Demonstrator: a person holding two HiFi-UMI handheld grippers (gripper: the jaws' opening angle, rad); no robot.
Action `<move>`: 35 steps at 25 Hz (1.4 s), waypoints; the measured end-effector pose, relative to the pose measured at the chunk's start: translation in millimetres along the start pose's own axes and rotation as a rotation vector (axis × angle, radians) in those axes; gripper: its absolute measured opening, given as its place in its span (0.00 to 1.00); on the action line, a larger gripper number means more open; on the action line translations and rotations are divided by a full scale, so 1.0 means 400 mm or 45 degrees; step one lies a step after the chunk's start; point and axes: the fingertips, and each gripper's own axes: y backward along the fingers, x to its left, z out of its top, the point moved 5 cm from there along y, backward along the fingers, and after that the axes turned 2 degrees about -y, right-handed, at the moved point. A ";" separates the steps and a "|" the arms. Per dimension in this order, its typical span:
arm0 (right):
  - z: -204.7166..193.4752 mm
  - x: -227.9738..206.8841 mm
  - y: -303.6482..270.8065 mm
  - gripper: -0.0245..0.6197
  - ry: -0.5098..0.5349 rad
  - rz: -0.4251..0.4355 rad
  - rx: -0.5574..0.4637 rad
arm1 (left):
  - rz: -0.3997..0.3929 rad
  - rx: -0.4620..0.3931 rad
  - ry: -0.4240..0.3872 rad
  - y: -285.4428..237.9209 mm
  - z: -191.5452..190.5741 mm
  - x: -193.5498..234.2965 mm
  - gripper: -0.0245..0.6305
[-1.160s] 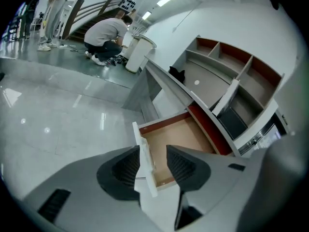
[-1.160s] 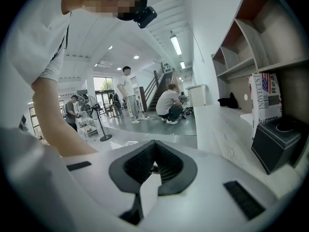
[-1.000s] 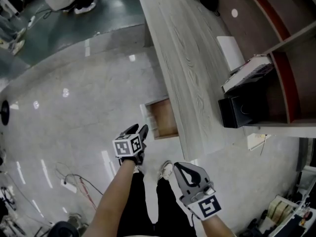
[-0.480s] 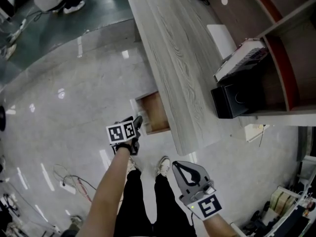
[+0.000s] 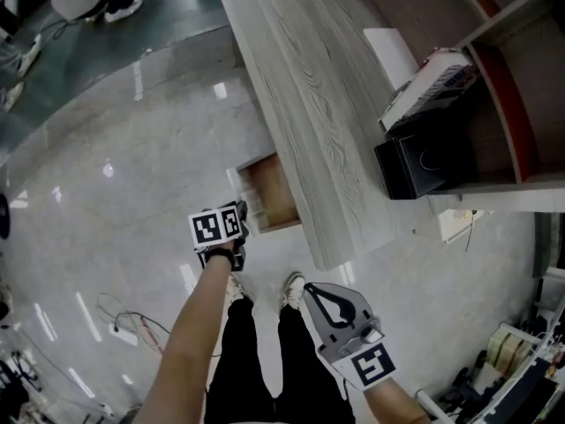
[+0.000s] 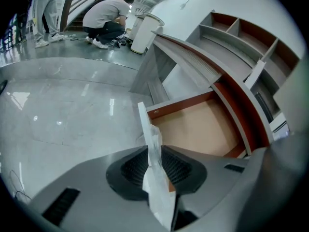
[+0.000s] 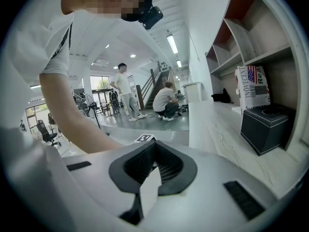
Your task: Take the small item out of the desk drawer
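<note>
The open desk drawer [image 5: 275, 194] sticks out from under the wooden desk [image 5: 300, 78]; its brown bottom [image 6: 198, 127] looks bare. My left gripper [image 5: 241, 214] is at the drawer's front near corner. In the left gripper view a small thin white packet [image 6: 153, 138] stands edge-on between the jaws of the left gripper [image 6: 157, 158]. The jaws are closing and both pads touch the packet. My right gripper [image 5: 316, 297] hangs low beside the person's legs, away from the drawer. The right gripper [image 7: 153, 146] is shut with nothing in it.
A black box [image 5: 415, 162] and a printed carton [image 5: 428, 78] sit in the shelf unit at the desk's right. The person's shoes [image 5: 294, 288] are on the shiny floor. Cables [image 5: 124, 321] lie at lower left. Other people [image 6: 104, 18] are far off.
The left gripper has moved a little left along the drawer's front and now shows mainly its marker cube. The right gripper has hardly moved.
</note>
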 end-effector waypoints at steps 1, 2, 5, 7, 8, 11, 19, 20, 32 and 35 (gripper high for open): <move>0.000 0.001 0.001 0.07 0.001 0.000 0.000 | 0.000 0.000 -0.001 0.002 -0.001 -0.001 0.18; 0.000 0.001 0.002 0.07 0.004 0.000 0.000 | -0.003 -0.001 -0.001 0.003 -0.002 -0.002 0.16; -0.001 0.005 0.001 0.07 0.007 0.003 -0.002 | -0.007 -0.007 -0.004 0.007 -0.002 -0.004 0.11; 0.001 0.008 0.000 0.07 0.009 0.005 -0.006 | -0.016 -0.020 -0.008 0.010 0.000 -0.005 0.09; 0.001 0.010 -0.001 0.07 0.013 0.007 -0.007 | -0.027 -0.030 -0.005 0.012 0.002 -0.006 0.08; 0.001 0.013 -0.001 0.07 0.016 0.009 -0.010 | -0.064 -0.059 0.010 0.022 0.004 -0.009 0.07; 0.044 0.019 0.031 0.07 0.018 -0.012 -0.051 | -0.169 -0.154 0.013 0.075 0.012 -0.043 0.07; 0.054 0.020 0.039 0.07 0.024 -0.014 -0.056 | -0.172 -0.163 0.003 0.084 0.014 -0.051 0.07; 0.161 0.047 0.118 0.07 0.077 -0.030 -0.119 | -0.181 -0.239 -0.076 0.236 0.061 -0.132 0.07; 0.192 0.065 0.132 0.07 0.083 -0.034 -0.125 | -0.179 -0.259 -0.090 0.294 0.069 -0.146 0.07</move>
